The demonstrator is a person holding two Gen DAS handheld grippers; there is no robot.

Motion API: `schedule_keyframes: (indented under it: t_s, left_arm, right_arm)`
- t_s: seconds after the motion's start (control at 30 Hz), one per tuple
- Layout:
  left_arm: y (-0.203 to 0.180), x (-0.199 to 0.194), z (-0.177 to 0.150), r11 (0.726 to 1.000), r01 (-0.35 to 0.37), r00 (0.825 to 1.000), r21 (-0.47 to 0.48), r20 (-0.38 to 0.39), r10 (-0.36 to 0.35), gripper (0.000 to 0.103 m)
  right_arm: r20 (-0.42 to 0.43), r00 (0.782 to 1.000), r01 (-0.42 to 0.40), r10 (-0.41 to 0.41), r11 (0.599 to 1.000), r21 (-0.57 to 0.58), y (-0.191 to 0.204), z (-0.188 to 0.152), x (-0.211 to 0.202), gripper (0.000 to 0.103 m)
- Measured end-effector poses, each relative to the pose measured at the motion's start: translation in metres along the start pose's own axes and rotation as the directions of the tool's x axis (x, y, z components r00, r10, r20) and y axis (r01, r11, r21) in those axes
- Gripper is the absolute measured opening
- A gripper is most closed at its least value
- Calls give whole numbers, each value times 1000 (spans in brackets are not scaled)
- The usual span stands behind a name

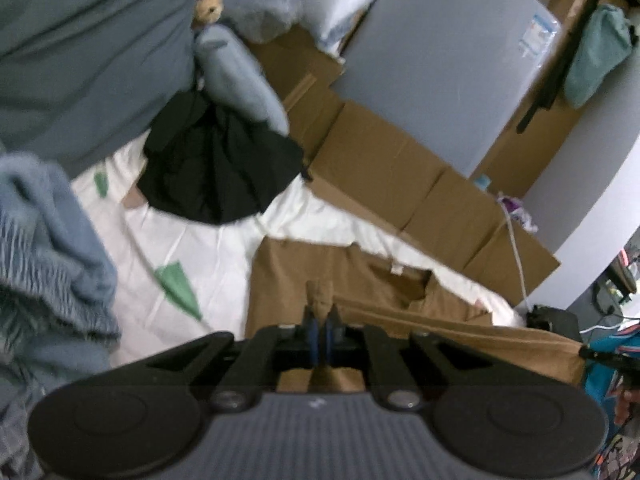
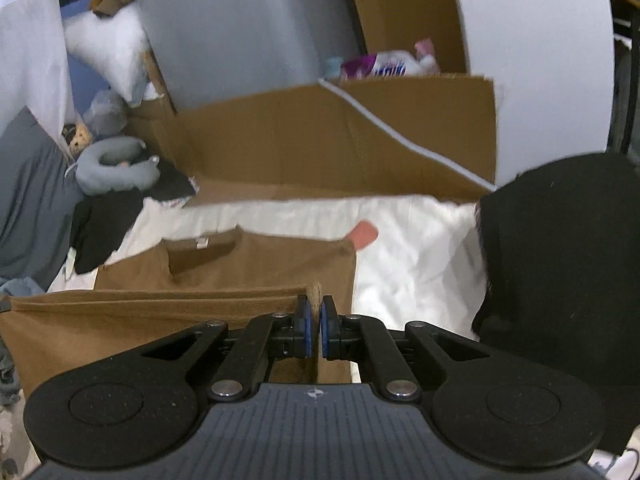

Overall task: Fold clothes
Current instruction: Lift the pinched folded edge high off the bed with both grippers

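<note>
1. On the bed, over the white sheet with green leaf prints (image 1: 172, 240), lies your task piece: a tan-brown cotton T-shirt (image 1: 320, 268), its neck opening and white label turned toward the flattened brown cardboard boxes (image 1: 380, 160) along the far side.

2. Your left gripper (image 1: 320, 312) is pinched tight on a bunched corner of the shirt's near hem; a nub of tan cloth pokes out past the blue pads (image 1: 313, 332).

3. Your right gripper (image 2: 315, 312) is likewise clamped on the opposite hem corner, its blue pads (image 2: 307, 328) pressed together with only a thin ridge of fabric between them.

4. Between the two grips the hem runs as a taut, raised band, while the collar end lies flat on the sheet. So the step in hand, as I read it, is the first fold: hem raised, about to be carried over toward the collar.

5. The next move calls for carrying both corners forward together, level with each other, so the hem lands square near the shoulders (uneven hands would skew the fold).

6. Keep the band stretched as you go; slack would let the middle sag and crease.

7. Mind the neighbours: a crumpled black garment (image 1: 216, 168) sits just beyond the shirt's left side, a fuzzy blue knit blanket (image 1: 52, 248) lies further left, and a dark black shape (image 2: 560, 264) looms beside your right gripper.
</note>
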State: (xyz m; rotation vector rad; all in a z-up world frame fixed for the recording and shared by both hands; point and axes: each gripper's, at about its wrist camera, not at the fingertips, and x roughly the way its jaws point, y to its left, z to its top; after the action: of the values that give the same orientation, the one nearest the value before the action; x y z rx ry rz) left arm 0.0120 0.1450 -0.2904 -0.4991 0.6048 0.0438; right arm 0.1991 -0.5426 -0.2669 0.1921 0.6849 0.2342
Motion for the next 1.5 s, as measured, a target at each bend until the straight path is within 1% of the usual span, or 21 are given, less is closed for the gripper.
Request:
schedule_keyframes:
  t_s: [0.17, 0.23, 0.4, 0.47, 0.63, 0.87, 0.93, 1.07, 1.2, 1.33, 1.43, 1.5]
  left_arm:
    - [-9, -6, 25, 999, 30, 999, 46, 26, -31, 4]
    - [-10, -2, 35, 997, 23, 999, 67, 26, -25, 4]
    - [-12, 25, 56, 997, 2, 1000, 75, 16, -3, 4]
    - [-15, 37, 63, 996, -5, 1000, 92, 15, 4, 4]
    - [-14, 69, 79, 994, -18, 1000, 111, -14, 20, 4]
    - [5, 129, 91, 993, -78, 994, 89, -71, 84, 4]
    - [9, 142, 95, 993, -86, 992, 84, -80, 93, 4]
    - [10, 160, 100, 991, -99, 990, 95, -96, 108, 4]
    - [9, 169, 110, 992, -113, 986, 61, -116, 119, 4]
    - [0, 173, 126, 990, -122, 983, 72, -128, 130, 4]
    - [1, 188, 130, 988, -139, 979, 68, -144, 148, 4]
    - [4, 205, 125, 983, -164, 970, 83, -170, 176, 4]
  right_arm:
    - [41, 999, 2, -1, 1000, -21, 8, 22, -8, 3]
    - [49, 999, 0, 2, 999, -37, 11, 33, -9, 3]
    - [46, 999, 11, -8, 999, -49, 15, 56, 1, 3]
    - [45, 999, 20, -18, 999, -50, 15, 64, 8, 3]
    - [28, 999, 45, -44, 998, -42, 8, 78, 36, 3]
    - [-53, 996, 66, -70, 996, -64, 5, 85, 98, 3]
    - [-73, 994, 74, -79, 995, -71, 4, 88, 117, 3]
    - [-90, 991, 92, -95, 995, -41, -4, 93, 145, 3]
    - [-89, 990, 108, -108, 994, -11, -8, 103, 158, 3]
    - [-77, 989, 124, -126, 992, -29, -3, 116, 160, 3]
    - [-102, 984, 145, -148, 989, -34, -5, 119, 173, 3]
    - [-121, 980, 156, -158, 987, -30, -6, 119, 185, 3]
